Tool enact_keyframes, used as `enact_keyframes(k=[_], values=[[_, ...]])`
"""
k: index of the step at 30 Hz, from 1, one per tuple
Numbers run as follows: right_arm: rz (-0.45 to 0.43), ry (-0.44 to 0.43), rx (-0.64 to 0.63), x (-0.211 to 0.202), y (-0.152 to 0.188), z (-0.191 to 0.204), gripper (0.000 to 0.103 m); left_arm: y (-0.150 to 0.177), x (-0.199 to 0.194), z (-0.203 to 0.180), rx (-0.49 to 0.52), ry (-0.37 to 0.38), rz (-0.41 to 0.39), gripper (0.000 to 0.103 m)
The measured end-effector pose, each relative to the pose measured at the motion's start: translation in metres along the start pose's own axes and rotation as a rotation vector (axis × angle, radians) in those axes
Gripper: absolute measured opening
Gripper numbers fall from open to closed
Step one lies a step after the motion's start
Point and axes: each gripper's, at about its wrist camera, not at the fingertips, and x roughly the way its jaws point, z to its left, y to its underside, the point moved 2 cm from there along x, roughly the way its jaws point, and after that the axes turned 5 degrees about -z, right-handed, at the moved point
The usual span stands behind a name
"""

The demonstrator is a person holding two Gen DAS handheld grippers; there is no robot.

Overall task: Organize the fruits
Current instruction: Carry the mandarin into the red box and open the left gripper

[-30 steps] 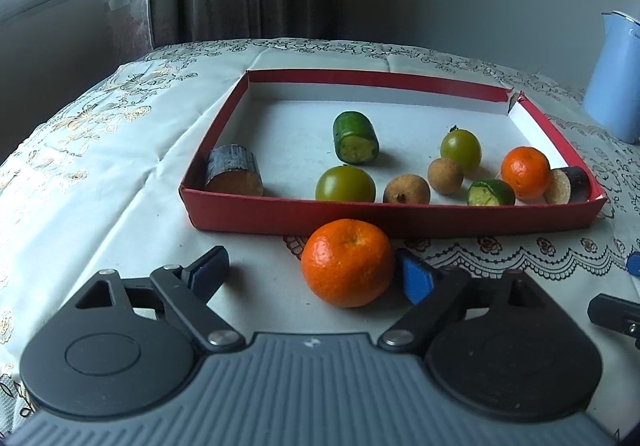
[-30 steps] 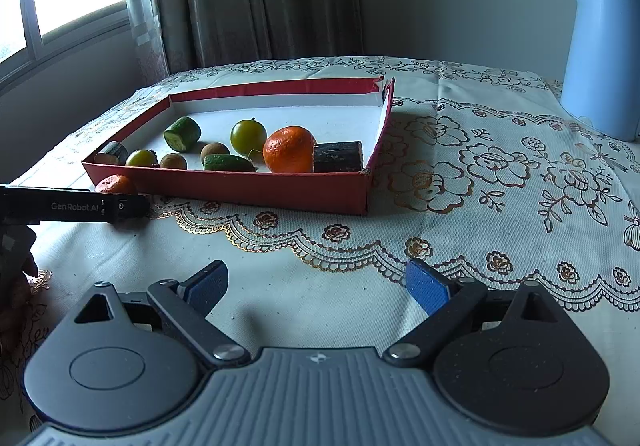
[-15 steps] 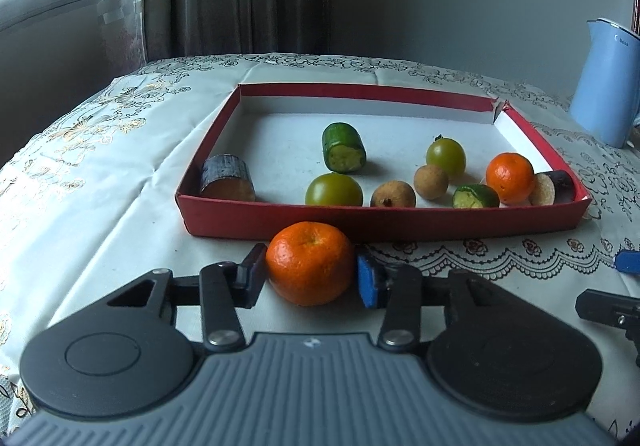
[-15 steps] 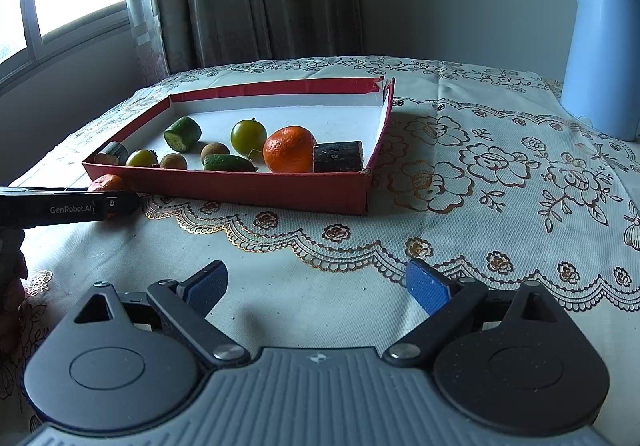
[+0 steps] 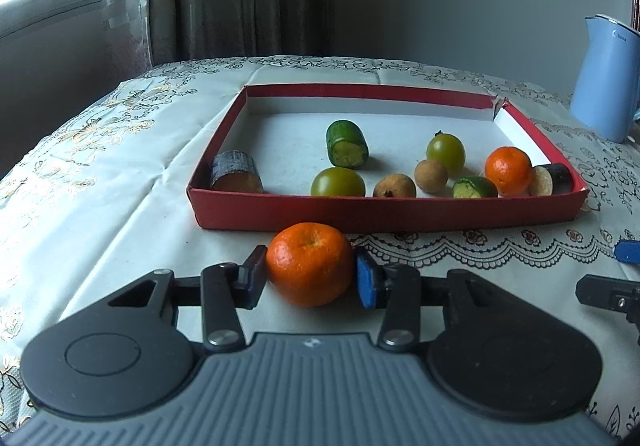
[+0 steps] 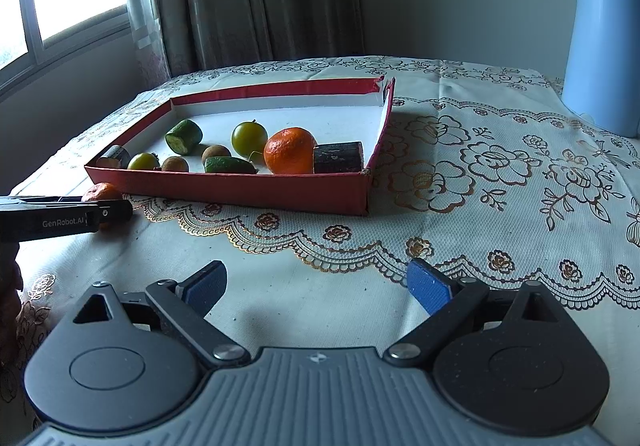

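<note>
My left gripper (image 5: 310,276) is shut on an orange tangerine (image 5: 310,270) just in front of the red tray's near wall (image 5: 384,212); the tangerine looks slightly raised off the cloth. The tray holds two green tomatoes (image 5: 338,182), cucumber pieces (image 5: 347,144), two brown longans (image 5: 431,176), a second tangerine (image 5: 508,171) and dark sugarcane chunks (image 5: 236,178). My right gripper (image 6: 316,286) is open and empty over the tablecloth, right of the left gripper (image 6: 100,212), which shows at the left edge of the right wrist view with the tangerine (image 6: 100,192).
A light blue electric kettle (image 6: 604,50) stands at the back right of the table. A lace-patterned tablecloth (image 6: 500,182) covers the table. Curtains and a window are behind at the left. The table's left edge falls away near the window.
My left gripper closed around the tangerine and has pulled back and up a little with it. The right gripper has not moved.
</note>
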Motion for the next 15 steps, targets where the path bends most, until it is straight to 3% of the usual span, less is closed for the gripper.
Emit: enact_keyframes(k=[8,15], values=[[-0.001,-0.003,0.004,0.0,0.0,-0.001,0.097,-0.007,-0.02,0.01,-0.01,-0.013,-0.038,0.041],[-0.001,-0.003,0.003,0.0,0.0,-0.001,0.098,-0.048,-0.023,0.008,-0.002,-0.022,-0.108,0.041]])
